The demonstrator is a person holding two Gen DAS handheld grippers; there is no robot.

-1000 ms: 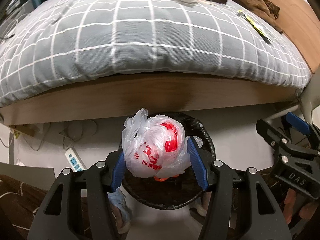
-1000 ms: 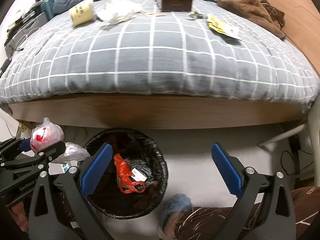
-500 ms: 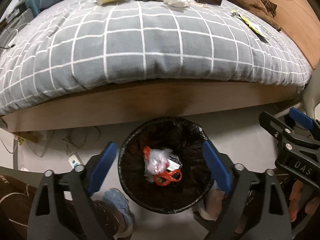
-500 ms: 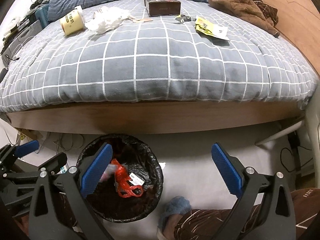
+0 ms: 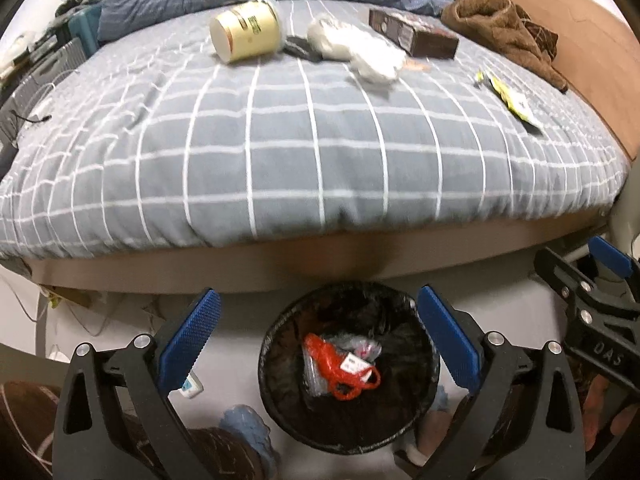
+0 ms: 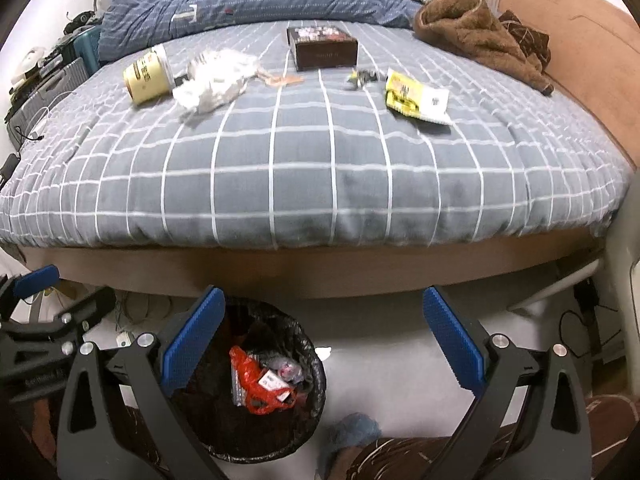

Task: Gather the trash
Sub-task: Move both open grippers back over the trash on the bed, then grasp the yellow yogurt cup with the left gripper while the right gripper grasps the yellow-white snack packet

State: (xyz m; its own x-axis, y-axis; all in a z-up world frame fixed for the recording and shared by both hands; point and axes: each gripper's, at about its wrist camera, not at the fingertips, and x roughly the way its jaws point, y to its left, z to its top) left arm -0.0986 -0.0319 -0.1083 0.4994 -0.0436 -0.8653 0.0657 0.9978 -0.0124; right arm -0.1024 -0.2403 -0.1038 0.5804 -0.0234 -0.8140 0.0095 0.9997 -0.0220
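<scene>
A black-lined bin (image 5: 272, 360) stands on the floor at the foot of the bed, holding a red plastic bag (image 5: 340, 376) and a pale bag (image 5: 356, 348). My left gripper (image 5: 316, 296) hangs above the bin, its jaws opening wide with nothing between them. My right gripper (image 6: 320, 294) is open and empty, to the right of the bin (image 6: 316, 360). On the bed lie a yellow cup (image 6: 148, 76), crumpled white plastic (image 6: 216, 80), a brown box (image 6: 324, 46) and a yellow wrapper (image 6: 416, 98).
The wooden bed frame (image 5: 320, 268) runs just behind the bin. A brown garment (image 6: 476, 36) lies at the bed's far right. A power strip (image 5: 190, 386) and cables are on the floor at left. A person's blue slippers (image 6: 354, 428) flank the bin.
The left gripper opened and let go of the white-and-red bag, which now lies in the bin. Both grippers rose, bringing more of the bed into view.
</scene>
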